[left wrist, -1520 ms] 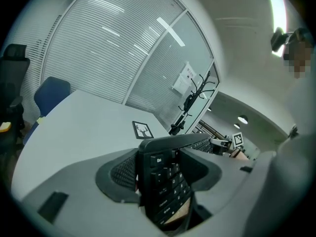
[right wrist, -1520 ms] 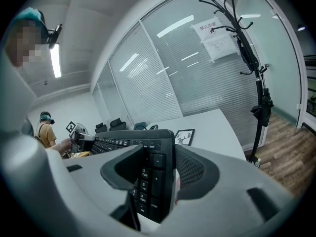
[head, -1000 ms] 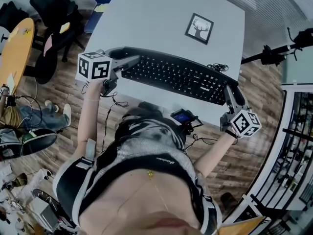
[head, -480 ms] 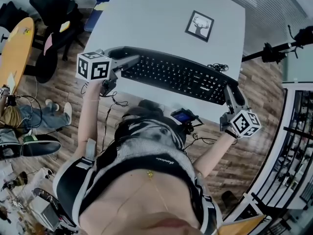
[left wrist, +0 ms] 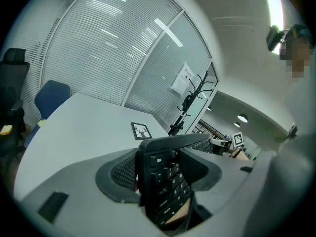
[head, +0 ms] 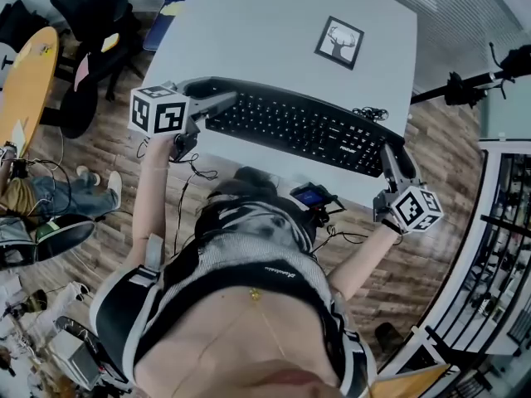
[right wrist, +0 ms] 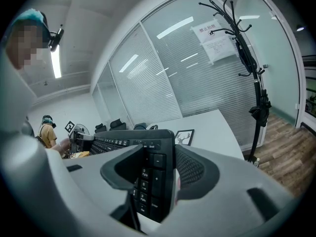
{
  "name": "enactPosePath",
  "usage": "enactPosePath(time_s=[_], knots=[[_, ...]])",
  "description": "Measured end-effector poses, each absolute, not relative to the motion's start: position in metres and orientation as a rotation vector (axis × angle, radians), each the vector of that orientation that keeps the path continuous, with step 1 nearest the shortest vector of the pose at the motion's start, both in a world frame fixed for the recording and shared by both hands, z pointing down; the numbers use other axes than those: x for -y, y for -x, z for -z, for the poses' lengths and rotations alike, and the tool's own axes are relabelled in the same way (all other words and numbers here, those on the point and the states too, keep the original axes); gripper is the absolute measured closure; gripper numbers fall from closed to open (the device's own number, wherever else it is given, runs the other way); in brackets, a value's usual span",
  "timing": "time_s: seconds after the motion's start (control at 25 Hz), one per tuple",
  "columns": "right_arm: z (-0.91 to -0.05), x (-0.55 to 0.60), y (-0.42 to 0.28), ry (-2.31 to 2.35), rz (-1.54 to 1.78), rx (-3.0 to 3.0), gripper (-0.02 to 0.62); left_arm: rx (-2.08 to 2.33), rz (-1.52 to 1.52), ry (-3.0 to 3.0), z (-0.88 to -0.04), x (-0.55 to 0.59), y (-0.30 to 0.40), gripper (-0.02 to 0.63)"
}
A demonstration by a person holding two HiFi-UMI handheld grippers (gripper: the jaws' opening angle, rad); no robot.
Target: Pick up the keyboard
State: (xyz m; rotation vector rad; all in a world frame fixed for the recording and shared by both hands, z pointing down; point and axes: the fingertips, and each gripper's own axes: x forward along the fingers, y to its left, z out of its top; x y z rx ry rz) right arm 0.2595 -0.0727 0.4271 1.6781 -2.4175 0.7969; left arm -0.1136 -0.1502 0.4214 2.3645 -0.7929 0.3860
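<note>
A long black plastic keyboard (head: pixel 299 127) with a curved front edge lies across the middle of the head view, along the near edge of a smooth, pale grey table (head: pixel 265 23). Whether it is resting on the table cannot be told. The left gripper (head: pixel 217 104), with its black-and-white marker cube, has its jaws closed on the keyboard's end at frame left. Its own view shows the textured black pads pressing both faces, beside a key marked "Esc". The right gripper (head: pixel 392 152) clamps the opposite end at lower right, next to the number pad. A white brand word on the keyboard is too small to read.

A square black picture frame (head: pixel 338 45) holding a deer drawing lies flat at upper centre. The floor (head: pixel 440 139) is wood-grain plank. Behind the table stand a glass wall with white slatted blinds (left wrist: pixel 98 48), a black coat stand (right wrist: pixel 252 58), and a posted sheet (right wrist: pixel 215 38) with unreadable print.
</note>
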Motion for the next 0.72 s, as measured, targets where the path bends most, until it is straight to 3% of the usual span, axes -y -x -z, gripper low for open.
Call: enactPosePath(time_s=[0.72], knots=[[-0.4255, 0.074, -0.2583, -1.669, -0.8, 2.402, 0.396, 0.793, -0.386, -2.346, -0.423, 0.1498, 0.1149, 0.367]])
